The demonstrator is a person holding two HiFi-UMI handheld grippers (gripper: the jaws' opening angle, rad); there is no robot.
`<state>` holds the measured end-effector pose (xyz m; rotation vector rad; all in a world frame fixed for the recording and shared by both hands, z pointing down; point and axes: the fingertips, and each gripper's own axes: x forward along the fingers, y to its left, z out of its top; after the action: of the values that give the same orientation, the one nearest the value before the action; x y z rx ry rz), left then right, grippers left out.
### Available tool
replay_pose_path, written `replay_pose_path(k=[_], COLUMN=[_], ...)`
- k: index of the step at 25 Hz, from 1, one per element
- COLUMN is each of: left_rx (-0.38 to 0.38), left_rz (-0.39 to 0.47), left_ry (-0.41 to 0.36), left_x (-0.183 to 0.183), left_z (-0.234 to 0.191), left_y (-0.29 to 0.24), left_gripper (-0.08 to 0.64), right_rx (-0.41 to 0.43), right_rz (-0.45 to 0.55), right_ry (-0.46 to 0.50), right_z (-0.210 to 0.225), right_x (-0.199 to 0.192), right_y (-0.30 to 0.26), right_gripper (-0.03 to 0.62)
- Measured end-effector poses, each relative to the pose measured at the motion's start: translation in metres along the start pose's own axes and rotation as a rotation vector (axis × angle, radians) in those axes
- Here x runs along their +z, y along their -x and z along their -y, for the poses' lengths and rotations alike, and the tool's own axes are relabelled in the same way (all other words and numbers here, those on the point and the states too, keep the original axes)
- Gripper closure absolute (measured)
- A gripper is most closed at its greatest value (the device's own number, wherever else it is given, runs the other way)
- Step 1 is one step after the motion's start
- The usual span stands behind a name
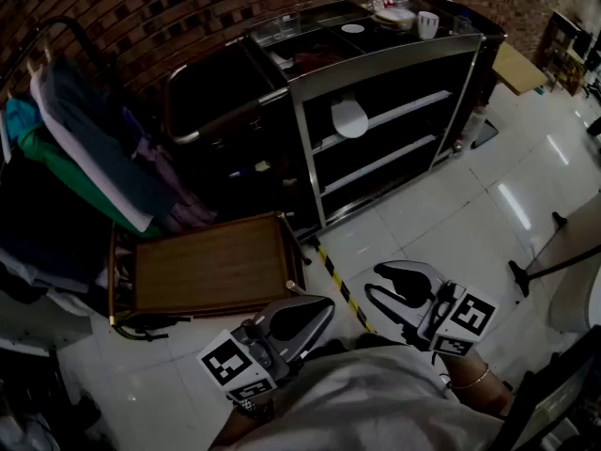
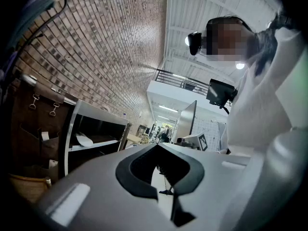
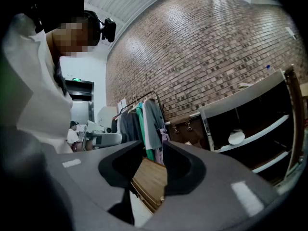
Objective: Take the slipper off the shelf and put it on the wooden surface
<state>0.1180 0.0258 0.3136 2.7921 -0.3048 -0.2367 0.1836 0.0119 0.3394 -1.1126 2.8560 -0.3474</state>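
Observation:
A white slipper (image 1: 348, 116) lies on the upper board of a dark metal shelf (image 1: 394, 64); it also shows in the left gripper view (image 2: 85, 139) and the right gripper view (image 3: 236, 136). The wooden surface (image 1: 211, 266) is a low brown tray top to the left of the shelf, seen between the right jaws too (image 3: 150, 177). Both grippers hang near my body, far from the shelf. My left gripper (image 1: 324, 306) (image 2: 157, 145) is shut with its tips touching and nothing in it. A small gap shows between the jaws of my right gripper (image 1: 377, 282) (image 3: 153, 146), which hold nothing.
A clothes rack (image 1: 84, 148) with hanging garments stands at the left, next to the wooden surface. Cups and dishes (image 1: 399, 12) sit on the shelf's top. Yellow-black tape (image 1: 338, 285) runs over the white tiled floor. A black stand (image 1: 540, 269) reaches in from the right.

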Motion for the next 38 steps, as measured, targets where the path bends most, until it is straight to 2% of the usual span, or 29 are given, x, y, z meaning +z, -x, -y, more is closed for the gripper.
replay_pose_path(k=[3,5,9,12,17,21,24,28,32,38], left_rx=[0.079,0.103,0.076,0.071,0.093,0.112,0.124,0.189,0.272,0.419], left_rz=[-0.020,-0.030,-0.052,-0.067,-0.068,-0.058,-0.037,-0.021,-0.005,-0.002], left_ry=[0.003,0.007,0.011,-0.001,-0.004,-0.020,-0.041,-0.072,-0.061,-0.052], left_x=[-0.004,-0.009,-0.009,-0.003,0.000,0.006,0.024,0.043,0.047,0.051], left_z=[-0.023,-0.034,-0.049,-0.066,-0.117,-0.164,-0.183,-0.216,-0.250,-0.285], left_y=[0.023,0.028,0.015,0.000,-0.033,-0.063,-0.090,-0.121,-0.133,-0.134], left_gripper=[0.560,0.560,0.560,0.560,0.560,0.560,0.560,0.531,0.532,0.535], right_rx=[0.053,0.071,0.058,0.025,-0.049,-0.108,-0.125,-0.128,-0.117,-0.151], right_rz=[-0.014,-0.012,-0.031,-0.033,-0.016,-0.012,-0.022,-0.071,-0.154,-0.233], right_ry=[-0.023,-0.038,-0.068,-0.103,-0.145,-0.234,-0.300,-0.313,-0.344,-0.507], right_z=[0.008,0.010,0.017,0.044,0.124,0.215,0.280,0.361,0.428,0.491], right_x=[-0.021,-0.027,-0.038,-0.041,-0.036,-0.042,-0.037,-0.028,-0.057,-0.112], right_y=[-0.034,-0.044,-0.045,-0.044,-0.054,-0.077,-0.094,-0.124,-0.168,-0.216], right_gripper=[0.468,0.468,0.468,0.468,0.465,0.440,0.428,0.411,0.410,0.406])
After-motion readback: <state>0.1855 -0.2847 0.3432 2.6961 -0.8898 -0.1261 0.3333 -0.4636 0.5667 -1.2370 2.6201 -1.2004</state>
